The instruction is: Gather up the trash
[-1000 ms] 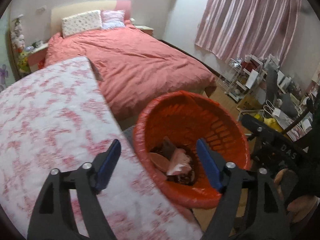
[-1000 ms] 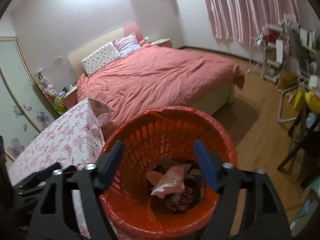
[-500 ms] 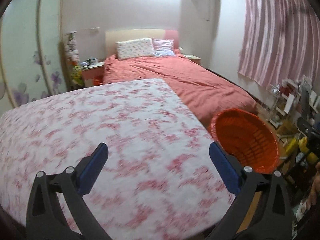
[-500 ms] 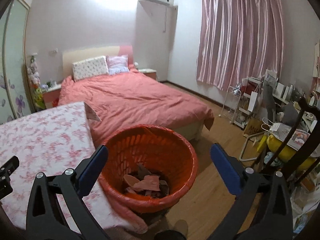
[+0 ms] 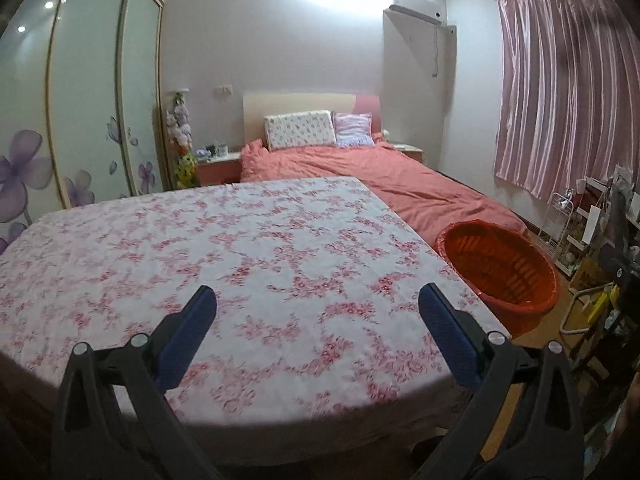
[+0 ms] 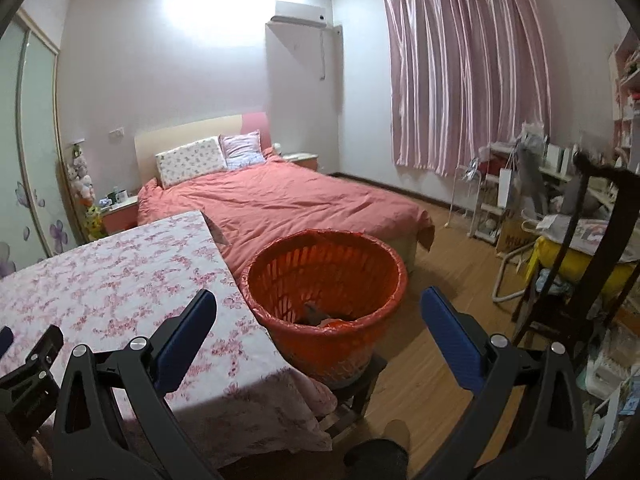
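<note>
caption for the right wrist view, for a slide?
Open right gripper above floral-clothed table and orange plastic trash basket holding scraps, red bed behind.

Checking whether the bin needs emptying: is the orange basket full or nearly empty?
Nearly empty: in the right wrist view the orange basket shows only a few scraps at its bottom, walls bare above.

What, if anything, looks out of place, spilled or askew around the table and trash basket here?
Nothing stands out. The orange trash basket stands upright on a low stool beside the floral tablecloth, with trash inside it and none seen spilled. Both the left gripper and right gripper are open and hold nothing.
</note>
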A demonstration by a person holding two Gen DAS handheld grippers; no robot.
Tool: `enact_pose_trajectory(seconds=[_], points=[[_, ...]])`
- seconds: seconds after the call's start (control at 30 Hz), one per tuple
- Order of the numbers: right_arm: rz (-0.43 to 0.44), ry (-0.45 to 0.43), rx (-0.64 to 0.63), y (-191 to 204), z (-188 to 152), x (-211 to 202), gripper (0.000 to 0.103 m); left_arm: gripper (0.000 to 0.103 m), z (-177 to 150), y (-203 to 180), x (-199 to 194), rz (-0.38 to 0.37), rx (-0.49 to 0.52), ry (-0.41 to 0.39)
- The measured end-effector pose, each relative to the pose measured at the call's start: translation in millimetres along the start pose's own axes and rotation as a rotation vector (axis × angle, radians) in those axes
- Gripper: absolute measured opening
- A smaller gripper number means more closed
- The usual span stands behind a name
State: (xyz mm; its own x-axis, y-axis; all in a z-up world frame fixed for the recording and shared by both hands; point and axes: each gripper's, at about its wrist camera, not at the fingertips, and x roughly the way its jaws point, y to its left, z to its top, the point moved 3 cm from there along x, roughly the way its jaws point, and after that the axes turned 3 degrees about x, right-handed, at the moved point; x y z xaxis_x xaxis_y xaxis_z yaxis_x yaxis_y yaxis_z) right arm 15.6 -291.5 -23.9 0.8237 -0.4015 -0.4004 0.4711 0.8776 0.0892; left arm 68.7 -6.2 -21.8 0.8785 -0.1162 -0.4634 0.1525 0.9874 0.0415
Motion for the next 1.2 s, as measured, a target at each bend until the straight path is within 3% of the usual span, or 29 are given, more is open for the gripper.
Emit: enact_pose_trajectory(seconds=[0.4, 0.93, 1.2], points=[[0.042, 0.099, -0.051, 13.2, -22.9, -4.4, 0.101, 0.099, -16.7, 11.6, -14.8, 0.018, -0.057, 0.025], [-0.039, 0.158, -0.027, 7.2, -31.7, -7.4, 0.101, 0.099, -18.3, 9.1, -24.3, 0.042, -0.058, 0.041], [-0.039, 0.170, -0.016, 2.8, -30.7, -7.8, 0.101, 0.099, -16.6, 6.2, -27.9, 0.045, -0.060, 0.045]])
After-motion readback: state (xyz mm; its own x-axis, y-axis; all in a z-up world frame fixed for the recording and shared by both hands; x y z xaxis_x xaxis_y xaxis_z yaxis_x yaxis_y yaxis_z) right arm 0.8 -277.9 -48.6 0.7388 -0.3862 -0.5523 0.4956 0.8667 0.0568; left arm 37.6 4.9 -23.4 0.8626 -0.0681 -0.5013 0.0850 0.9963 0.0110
